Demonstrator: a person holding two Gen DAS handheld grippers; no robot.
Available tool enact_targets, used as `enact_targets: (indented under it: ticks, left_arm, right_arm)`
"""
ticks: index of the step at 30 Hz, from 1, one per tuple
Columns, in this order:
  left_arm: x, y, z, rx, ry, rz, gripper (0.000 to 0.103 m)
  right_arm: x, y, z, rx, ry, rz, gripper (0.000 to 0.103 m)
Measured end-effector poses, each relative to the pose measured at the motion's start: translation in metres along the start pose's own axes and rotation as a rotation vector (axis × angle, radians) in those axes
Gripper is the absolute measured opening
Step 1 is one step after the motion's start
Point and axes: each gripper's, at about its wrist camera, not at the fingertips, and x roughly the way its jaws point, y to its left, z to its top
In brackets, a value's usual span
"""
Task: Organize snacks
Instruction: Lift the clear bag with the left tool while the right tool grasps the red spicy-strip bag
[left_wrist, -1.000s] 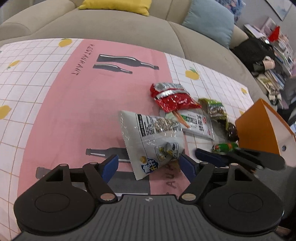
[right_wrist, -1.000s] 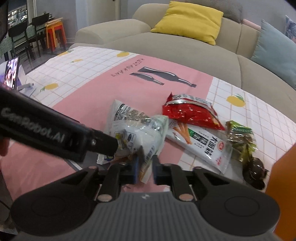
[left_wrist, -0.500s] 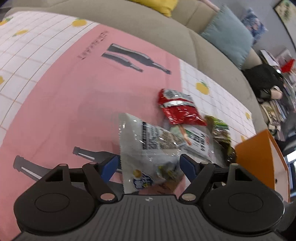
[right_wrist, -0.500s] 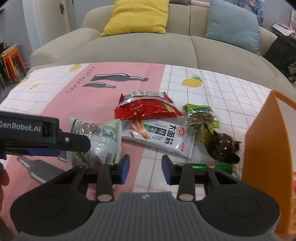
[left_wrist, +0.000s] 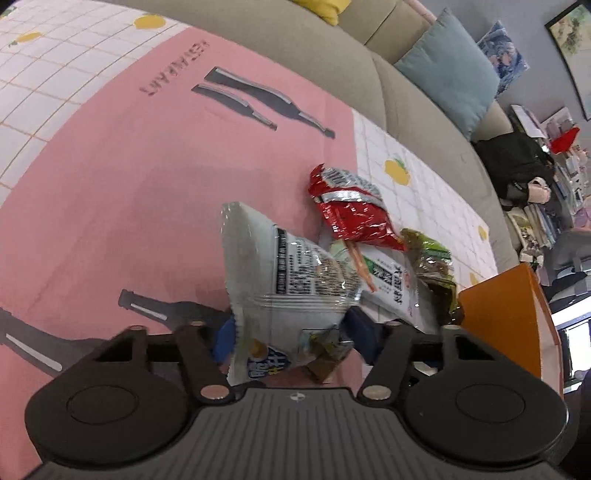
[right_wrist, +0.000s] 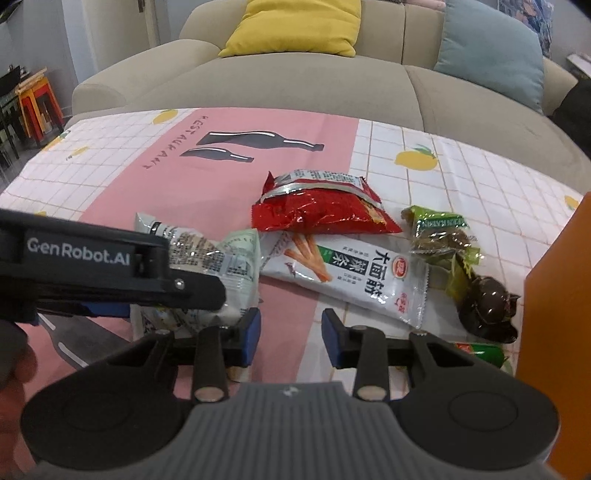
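Change since earlier: the right gripper held the silver-white snack bag a second ago and has let go of it; the left gripper now has the bag, and its jaws have just been closing around the bag's lower end.
Left gripper: pinching the silver-white snack bag, blue pads pressed against its sides; the bag's lower end is crumpled between them.
Right gripper: jaws partly spread with nothing between them, over the tablecloth, just right of the bag.
Silver-white snack bag: tilted, top end pointing away from the left wrist camera; in the right wrist view it sits behind the left gripper's black finger.
Red snack packet: flat on the cloth, its lower edge overlapping the long white packet.
Long white packet with Chinese characters: lying flat, slanted, between the red packet and the right gripper.
Green-wrapped snacks: right of the white packet, with a dark wrapped piece just beside them.
Orange box: at the right edge, upright wall near the dark piece.
Backdrop: a beige sofa with a yellow cushion and a blue cushion.
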Motion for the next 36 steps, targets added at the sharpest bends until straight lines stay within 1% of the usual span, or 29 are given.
enact_targets:
  ticks: [2,6,7,10,11,15,18,21,23,24,25,26,28,31,36]
  left_arm:
    - [-0.005,-0.002,0.002,0.005,-0.011,0.014,0.057]
    - [-0.019,0.0,0.01,0.009,-0.058,0.034,0.056]
    - [-0.022,0.0,0.013,0.017,-0.069,0.05,0.056]
    - [-0.027,0.0,0.021,0.056,-0.093,0.146,0.056]
    - [-0.028,0.001,0.023,0.06,-0.099,0.155,0.056]
    - [-0.03,0.006,0.029,0.054,-0.102,0.172,0.056]
    - [-0.03,0.008,0.032,0.061,-0.102,0.181,0.056]
    - [-0.029,0.009,0.031,0.057,-0.096,0.175,0.056]
    - [-0.03,0.011,0.03,0.048,-0.09,0.177,0.056]
    - [-0.03,0.012,0.029,0.042,-0.086,0.172,0.056]
    - [-0.031,0.012,0.028,0.04,-0.085,0.166,0.056]
    - [-0.032,0.012,0.027,0.041,-0.084,0.163,0.056]
    - [-0.034,0.01,0.024,0.046,-0.083,0.165,0.056]
    - [-0.039,0.007,0.02,0.043,-0.073,0.162,0.056]
    - [-0.048,-0.001,0.006,0.06,-0.058,0.167,0.056]
  right_arm:
    - [-0.003,0.003,0.002,-0.03,-0.027,-0.009,0.036]
    - [-0.003,0.011,0.01,-0.113,-0.078,-0.036,0.037]
    - [-0.001,0.013,0.013,-0.135,-0.087,-0.04,0.037]
    - [0.005,0.022,0.023,-0.205,-0.121,-0.047,0.037]
    - [0.007,0.026,0.026,-0.232,-0.133,-0.05,0.037]
    - [0.024,0.042,0.035,-0.327,-0.14,-0.05,0.035]
    - [0.036,0.053,0.035,-0.406,-0.143,-0.086,0.034]
    - [0.045,0.06,0.033,-0.481,-0.156,-0.132,0.027]
    - [0.049,0.06,0.035,-0.485,-0.139,-0.141,0.014]
    - [0.051,0.059,0.035,-0.482,-0.123,-0.152,0.012]
    - [0.05,0.058,0.035,-0.478,-0.118,-0.167,0.005]
    - [0.048,0.056,0.035,-0.469,-0.118,-0.169,0.002]
    - [0.04,0.053,0.034,-0.442,-0.118,-0.145,0.0]
    - [0.024,0.05,0.029,-0.425,-0.124,-0.125,0.0]
    - [-0.018,0.044,0.01,-0.365,-0.119,-0.032,0.0]
